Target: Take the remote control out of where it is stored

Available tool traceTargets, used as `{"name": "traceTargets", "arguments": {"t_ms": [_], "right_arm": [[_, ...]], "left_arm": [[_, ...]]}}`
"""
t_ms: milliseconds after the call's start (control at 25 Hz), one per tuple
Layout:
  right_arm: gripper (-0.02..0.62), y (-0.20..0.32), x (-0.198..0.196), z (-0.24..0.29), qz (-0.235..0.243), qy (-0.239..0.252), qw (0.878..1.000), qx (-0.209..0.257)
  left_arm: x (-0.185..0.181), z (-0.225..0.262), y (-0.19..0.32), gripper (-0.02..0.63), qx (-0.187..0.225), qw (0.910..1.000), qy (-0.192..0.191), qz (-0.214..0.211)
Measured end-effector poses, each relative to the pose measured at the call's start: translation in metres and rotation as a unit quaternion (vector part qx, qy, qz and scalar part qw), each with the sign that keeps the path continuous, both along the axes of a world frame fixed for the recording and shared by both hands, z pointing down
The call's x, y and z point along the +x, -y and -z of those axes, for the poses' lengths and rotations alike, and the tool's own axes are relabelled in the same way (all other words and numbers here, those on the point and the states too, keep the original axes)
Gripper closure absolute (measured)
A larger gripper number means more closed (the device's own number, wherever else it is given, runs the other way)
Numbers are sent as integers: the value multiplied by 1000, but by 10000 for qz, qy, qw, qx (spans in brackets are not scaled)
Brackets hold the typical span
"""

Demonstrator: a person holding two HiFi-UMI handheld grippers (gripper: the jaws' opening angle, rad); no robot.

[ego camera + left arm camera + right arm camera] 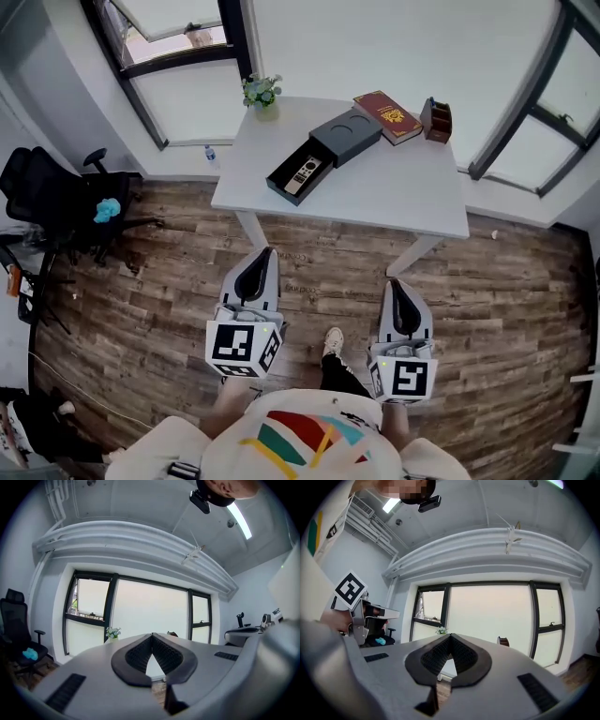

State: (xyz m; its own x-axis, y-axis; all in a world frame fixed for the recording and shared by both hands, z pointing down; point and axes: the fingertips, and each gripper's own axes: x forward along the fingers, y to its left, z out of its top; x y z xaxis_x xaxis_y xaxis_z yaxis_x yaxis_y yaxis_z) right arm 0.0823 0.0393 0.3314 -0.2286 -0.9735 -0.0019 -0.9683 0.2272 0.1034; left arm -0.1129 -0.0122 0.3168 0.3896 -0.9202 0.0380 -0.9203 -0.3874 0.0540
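The remote control [304, 174] lies in an open black box tray [296, 172] on the white table [394, 187], with the dark grey sleeve [345, 137] at the tray's far end. My left gripper [259, 258] and right gripper [397, 289] are held level over the wooden floor, well short of the table. Both are shut with nothing between the jaws, as the left gripper [151, 635] and right gripper [450, 637] show in their own views. The table itself is mostly hidden behind the jaws there.
A small plant [262, 93], a red book [388, 116] and a brown holder [436, 120] stand at the table's far side. A black office chair [56, 199] is at the left. Windows line the wall behind the table. The person's shoe [331, 342] is between the grippers.
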Motion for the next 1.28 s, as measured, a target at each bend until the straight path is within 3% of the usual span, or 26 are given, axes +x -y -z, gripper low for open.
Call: {"name": "traceTargets", "arguments": {"t_ms": [240,520,1000,1280], "right_arm": [[594,86,46,4,144,73,9999,-8],[594,155,74,-2,391,126,9991,-79],[594,235,74,-13,591,198,9979,-183],[594,321,57,-6,641,167,9975,-232]], "left_arm": [[31,10,76,597,96,9994,77,317],[58,5,135,597,9,9987,153,496],[64,-18,212,597,-171,9969,397,661],[51,-21,294,597,70,9978,485,457]]}}
